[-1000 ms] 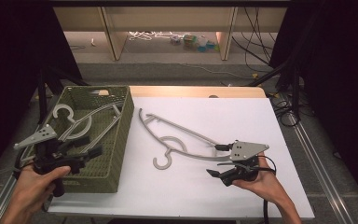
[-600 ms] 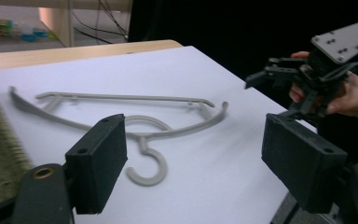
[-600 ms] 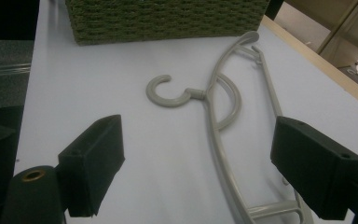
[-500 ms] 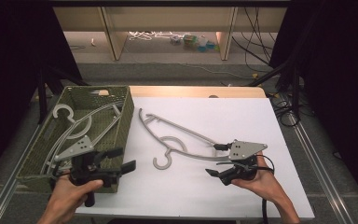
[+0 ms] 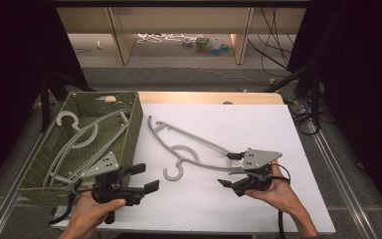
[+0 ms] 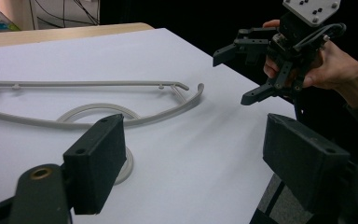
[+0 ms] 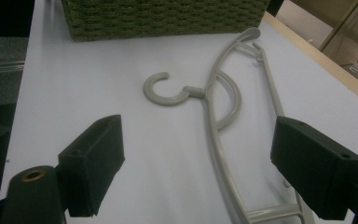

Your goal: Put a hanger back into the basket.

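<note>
I see my left gripper [image 5: 146, 178] hovering wide open and empty just off the woven basket's [image 5: 129, 130] near corner, jaws aimed across the white tabletop [image 5: 258, 119]. My right gripper [image 5: 230, 169] is spread wide too, gripping nothing, at the end of the grey plastic hanger [image 5: 191, 149] lying flat on the table; more hangers [image 5: 77, 132] sit in the basket.
</note>
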Motion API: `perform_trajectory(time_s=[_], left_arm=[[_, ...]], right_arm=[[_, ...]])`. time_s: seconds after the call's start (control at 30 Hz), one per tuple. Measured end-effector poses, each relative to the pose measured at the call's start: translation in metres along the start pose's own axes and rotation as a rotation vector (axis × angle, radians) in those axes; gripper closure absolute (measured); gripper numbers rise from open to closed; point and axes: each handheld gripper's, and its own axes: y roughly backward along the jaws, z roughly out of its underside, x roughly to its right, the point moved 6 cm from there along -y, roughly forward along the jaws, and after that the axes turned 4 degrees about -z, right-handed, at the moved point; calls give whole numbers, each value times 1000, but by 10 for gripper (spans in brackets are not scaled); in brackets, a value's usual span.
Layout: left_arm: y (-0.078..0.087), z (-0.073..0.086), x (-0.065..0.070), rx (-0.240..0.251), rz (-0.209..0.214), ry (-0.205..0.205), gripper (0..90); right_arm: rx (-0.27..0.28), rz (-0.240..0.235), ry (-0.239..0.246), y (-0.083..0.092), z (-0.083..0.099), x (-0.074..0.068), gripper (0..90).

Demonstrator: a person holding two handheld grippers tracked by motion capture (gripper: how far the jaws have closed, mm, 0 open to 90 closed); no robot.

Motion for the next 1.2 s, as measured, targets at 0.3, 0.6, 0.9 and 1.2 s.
perform_trajectory(time_s=[0.3, 0.6, 0.9, 1.2], left_arm=[[-9, 9, 5, -27, 13, -24, 204], [-15, 16, 7, -43, -2, -42, 204], [-18, 21, 9, -63, 3, -51, 204], [-20, 23, 8, -76, -4, -65, 202]], right_arm=[[-75, 14, 3, -16, -2, 15, 197], [-198, -3, -17, -45, 2, 40, 270], [-320, -66, -65, -72, 9, 43, 333], [-418, -81, -117, -92, 25, 50, 407]])
